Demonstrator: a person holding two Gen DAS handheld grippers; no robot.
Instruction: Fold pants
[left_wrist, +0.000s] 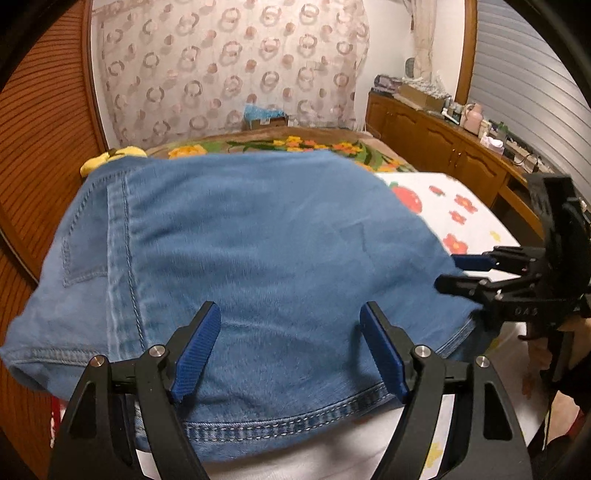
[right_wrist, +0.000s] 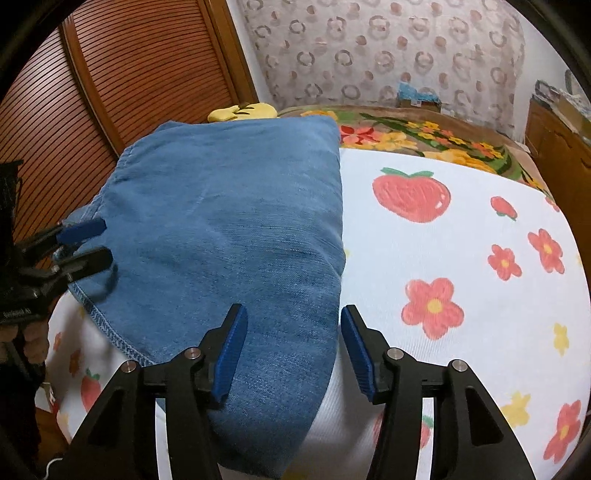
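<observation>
Jeans (left_wrist: 240, 258) lie folded on the strawberry-print sheet (right_wrist: 461, 258). My left gripper (left_wrist: 290, 349) and right gripper (right_wrist: 293, 350) hover over them, jaws apart, gripping nothing. A careless nudge could drag the top layer askew.

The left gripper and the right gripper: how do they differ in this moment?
The left gripper has wider jaws than the right gripper. The left gripper hangs over the jeans near the stitched hem; the right gripper straddles their folded side edge, by the strawberry sheet. Both are open and hold nothing.
</observation>
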